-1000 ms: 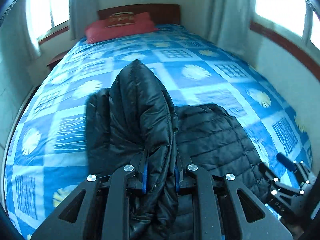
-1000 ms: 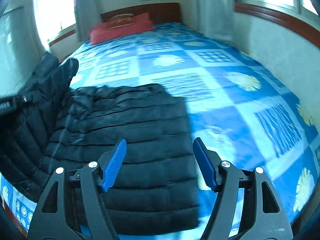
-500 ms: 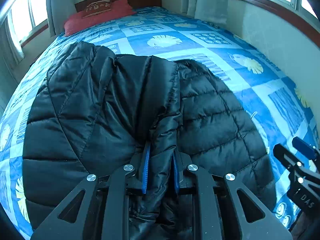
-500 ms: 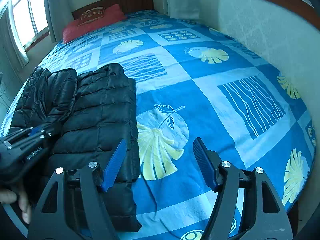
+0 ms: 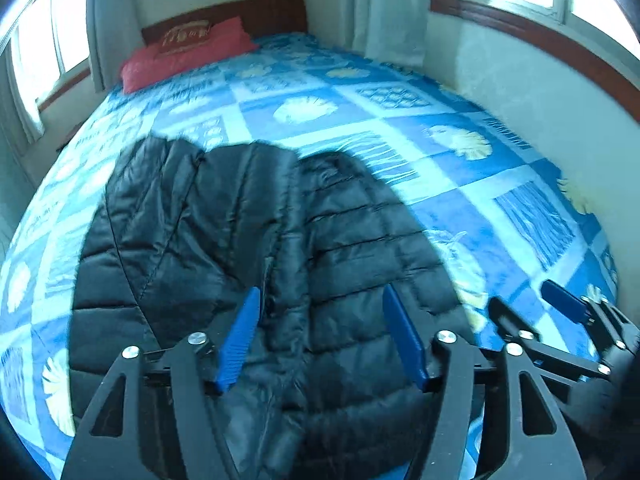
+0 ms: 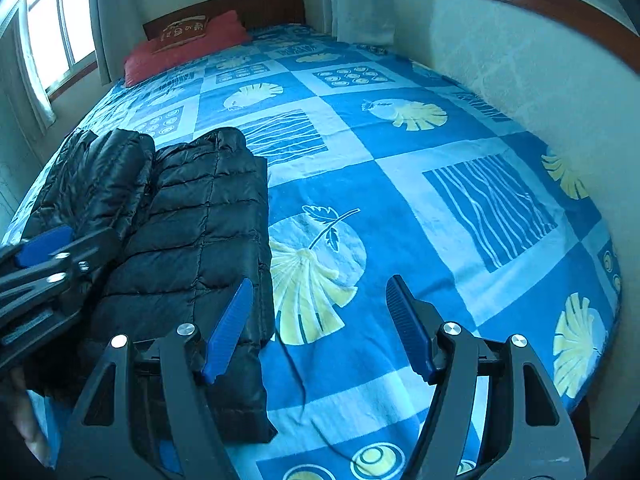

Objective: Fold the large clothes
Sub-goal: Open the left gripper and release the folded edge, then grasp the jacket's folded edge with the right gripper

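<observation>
A black quilted puffer jacket (image 5: 240, 248) lies on the blue patterned bed, one side folded over the rest. It also shows at the left of the right wrist view (image 6: 192, 224). My left gripper (image 5: 320, 300) is open and empty, its blue fingers apart just above the jacket's near part. My right gripper (image 6: 320, 292) is open and empty over the bedspread to the right of the jacket. The right gripper shows at the right edge of the left wrist view (image 5: 532, 304), and the left gripper at the left edge of the right wrist view (image 6: 44, 252).
The bedspread (image 6: 420, 200) stretches back to a red pillow (image 5: 184, 52) and a wooden headboard (image 6: 248, 4). A wall (image 6: 520, 60) runs along the bed's right side. Windows with curtains stand at left and right. A thin dark cord (image 6: 296, 368) lies near the jacket's hem.
My left gripper has let go of the jacket fold and opened; the fold now lies flat on the jacket. My right gripper stayed open over the bedspread.
</observation>
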Motion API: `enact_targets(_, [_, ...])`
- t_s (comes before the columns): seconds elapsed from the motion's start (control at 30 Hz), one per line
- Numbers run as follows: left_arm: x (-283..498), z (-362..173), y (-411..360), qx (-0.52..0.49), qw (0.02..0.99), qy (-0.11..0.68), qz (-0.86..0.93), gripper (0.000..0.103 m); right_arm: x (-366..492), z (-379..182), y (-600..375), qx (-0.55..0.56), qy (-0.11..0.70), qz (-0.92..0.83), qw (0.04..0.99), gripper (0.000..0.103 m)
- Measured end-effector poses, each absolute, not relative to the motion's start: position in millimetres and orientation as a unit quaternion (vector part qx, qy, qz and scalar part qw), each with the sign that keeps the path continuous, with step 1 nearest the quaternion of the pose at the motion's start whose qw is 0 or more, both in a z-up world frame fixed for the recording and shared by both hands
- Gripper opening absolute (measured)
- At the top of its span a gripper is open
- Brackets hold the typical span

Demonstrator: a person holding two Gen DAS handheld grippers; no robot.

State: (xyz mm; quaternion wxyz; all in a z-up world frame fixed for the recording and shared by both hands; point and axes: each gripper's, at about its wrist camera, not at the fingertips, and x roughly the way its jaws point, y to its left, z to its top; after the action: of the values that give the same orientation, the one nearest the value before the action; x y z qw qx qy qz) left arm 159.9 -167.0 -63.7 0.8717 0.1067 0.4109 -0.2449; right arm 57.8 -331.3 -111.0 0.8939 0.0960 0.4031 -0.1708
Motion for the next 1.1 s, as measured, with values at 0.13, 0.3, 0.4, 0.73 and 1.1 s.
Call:
enact_targets(0.13, [141.5, -39.0, -159.7, 0.107, 0.873, 0.392, -0.271, 0.064, 52.6, -101.5, -325.6, 0.092, 0.395, -0.171, 0.898, 0.069])
enact_targets(0.3, [131.2, -10.3, -115.3, 0.115, 0.902, 0.34, -0.241, 0.064, 55.6, -88.0, -303.0, 0.077, 0.385, -0.154, 0.907, 0.069])
enact_targets(0.4, [141.5, -1.4, -69.8, 0.094, 0.917, 0.329, -0.203, 0.071, 62.7, -78.1, -285.4, 0.072, 0.379, -0.132, 0.913, 0.07])
enact_targets(0.73, [197.9, -68.7, 53.4, 0.008, 0.917, 0.39, -0.085, 0.073, 117.0, -57.5, -215.5, 0.069, 0.369, -0.053, 0.925, 0.081])
enact_targets(1.1, [200.5, -110.0, 50.0, -0.011, 0.907, 0.408, -0.103, 0.073, 175.0, -121.2, -189.4, 0.135, 0.467, -0.002, 0.874, 0.071])
